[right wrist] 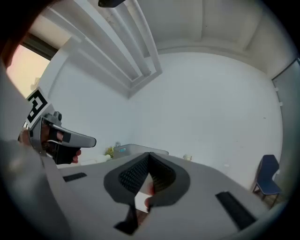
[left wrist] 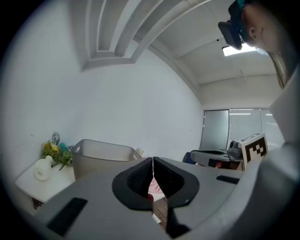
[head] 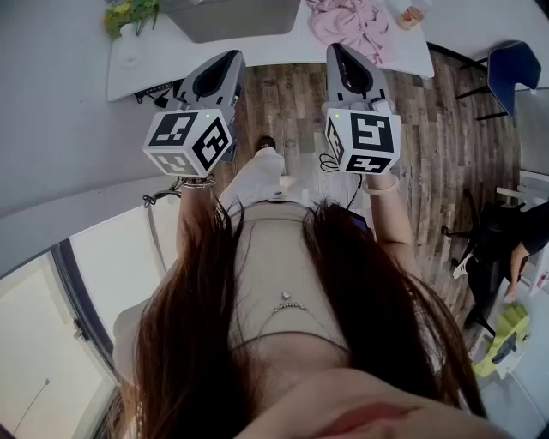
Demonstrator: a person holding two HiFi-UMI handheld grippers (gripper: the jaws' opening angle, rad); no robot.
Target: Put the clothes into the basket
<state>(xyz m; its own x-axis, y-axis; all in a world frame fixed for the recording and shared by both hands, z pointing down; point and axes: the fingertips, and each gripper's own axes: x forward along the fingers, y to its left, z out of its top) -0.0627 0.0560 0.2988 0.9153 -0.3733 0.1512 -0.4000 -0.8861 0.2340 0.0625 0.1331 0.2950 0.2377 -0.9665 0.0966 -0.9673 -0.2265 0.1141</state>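
Observation:
A heap of pink clothes (head: pixel 352 26) lies on the white table (head: pixel 283 56), right of the grey basket (head: pixel 232 17). Both grippers are held up in front of the person's chest, short of the table and apart from both. My left gripper (head: pixel 227 60) points at the basket, with its jaws shut and nothing between them. My right gripper (head: pixel 339 51) points toward the clothes, also shut and empty. In the left gripper view the basket (left wrist: pixel 101 157) stands beyond the closed jaws (left wrist: pixel 153 161), and a bit of pink cloth (left wrist: pixel 153 187) shows below them. The right gripper view shows its closed jaws (right wrist: pixel 149 157) and the basket's rim (right wrist: pixel 140 150).
Yellow flowers (head: pixel 129 13) and a small white vase (head: pixel 129 43) stand at the table's left end. A blue chair (head: pixel 515 73) is at the right on the wooden floor (head: pixel 446 146). The person's hair and torso fill the lower head view.

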